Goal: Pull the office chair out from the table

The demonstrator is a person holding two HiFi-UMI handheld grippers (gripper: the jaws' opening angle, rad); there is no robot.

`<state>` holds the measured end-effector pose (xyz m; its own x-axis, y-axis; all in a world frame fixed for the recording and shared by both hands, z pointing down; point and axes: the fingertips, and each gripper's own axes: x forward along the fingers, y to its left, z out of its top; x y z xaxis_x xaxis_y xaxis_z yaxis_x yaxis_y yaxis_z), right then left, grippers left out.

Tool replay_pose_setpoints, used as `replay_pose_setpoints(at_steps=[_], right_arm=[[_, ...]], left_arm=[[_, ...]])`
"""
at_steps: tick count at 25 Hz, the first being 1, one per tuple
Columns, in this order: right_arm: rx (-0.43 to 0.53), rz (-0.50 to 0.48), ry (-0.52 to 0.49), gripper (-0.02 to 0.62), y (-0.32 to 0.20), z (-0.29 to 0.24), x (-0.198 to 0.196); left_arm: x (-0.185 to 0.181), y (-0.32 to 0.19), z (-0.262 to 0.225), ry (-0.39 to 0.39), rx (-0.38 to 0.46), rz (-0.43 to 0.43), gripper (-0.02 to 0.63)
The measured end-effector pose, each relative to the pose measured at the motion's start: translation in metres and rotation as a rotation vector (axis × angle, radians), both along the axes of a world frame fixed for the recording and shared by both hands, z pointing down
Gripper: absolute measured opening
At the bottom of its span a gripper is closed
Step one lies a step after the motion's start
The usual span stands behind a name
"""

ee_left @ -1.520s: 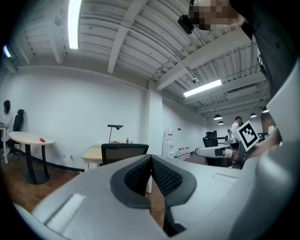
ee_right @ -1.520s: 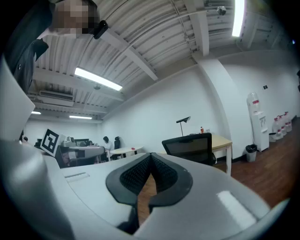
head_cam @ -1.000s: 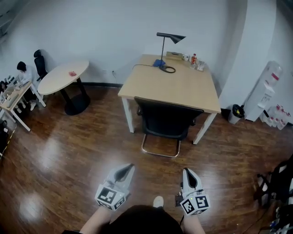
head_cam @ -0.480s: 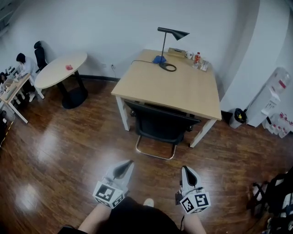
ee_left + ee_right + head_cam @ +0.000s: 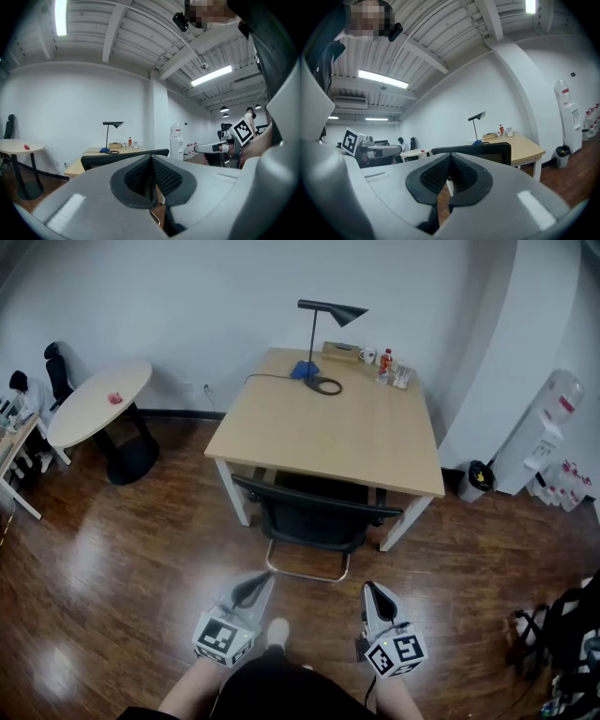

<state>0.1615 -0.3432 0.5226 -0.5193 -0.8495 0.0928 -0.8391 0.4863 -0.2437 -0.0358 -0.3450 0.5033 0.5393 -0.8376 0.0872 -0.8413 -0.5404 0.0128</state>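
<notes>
Head view: office chair (image 5: 314,517), with a black curved back and a shiny metal loop base, sits tucked under the pale wooden surface (image 5: 328,437). It looks nearer than a second ago, so the approach is under way, with no grasp yet. Left gripper (image 5: 255,585) and right gripper (image 5: 372,592) hover over glossy dark floorboards (image 5: 122,568), well short of it.

Left gripper view: ribbed jaws pressed together, empty, chair back ahead.

Right gripper view: likewise closed on nothing.
</notes>
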Motion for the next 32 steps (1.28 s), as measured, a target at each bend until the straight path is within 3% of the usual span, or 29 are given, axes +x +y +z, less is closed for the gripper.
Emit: replay_pose_setpoints(at_steps=[3,5,8,13,15,21,24,26,28,30,32], right_arm=[[0.038,0.013,0.046,0.015,-0.034,-0.011,-0.008],[0.061,0.02,0.079,0.015,-0.057,-0.016,-0.014],[0.083,0.004,0.149,0.024,-0.088,-0.02,-0.027],[0.089,-0.081,0.298,0.091,-0.132,-0.015,-0.051],[0.083,-0.127,0.369,0.123,-0.147,-0.009,-0.062],[0.078,-0.282,0.648,0.232,-0.186,0.018,-0.088],[0.077,-0.381,0.844,0.29,-0.196,0.04,-0.096],[0.076,-0.445,0.991,0.291,-0.196,0.054,-0.098],[0.065,-0.5,1.1,0.249,-0.195,0.063,-0.097],[0.03,-0.538,1.206,0.304,-0.196,0.073,-0.089],[-0.029,-0.559,1.285,0.301,-0.2,0.081,-0.079]], left_arm=[[-0.004,-0.04,-0.005,-0.015,0.018,0.033,0.002],[-0.003,-0.066,-0.011,-0.069,0.048,0.077,0.003],[0.0,-0.102,-0.01,-0.204,0.076,0.153,0.006],[0.022,-0.151,0.019,-0.498,0.058,0.362,0.093],[0.029,-0.169,0.024,-0.581,0.077,0.408,0.11],[0.036,-0.202,0.042,-0.748,0.08,0.496,0.17],[0.04,-0.205,0.057,-0.861,0.095,0.562,0.187],[0.04,-0.207,0.068,-0.928,0.101,0.599,0.208],[0.037,-0.21,0.081,-0.986,0.085,0.626,0.219],[0.034,-0.214,0.093,-1.028,0.06,0.645,0.221],[0.033,-0.216,0.099,-1.038,0.042,0.657,0.221]])
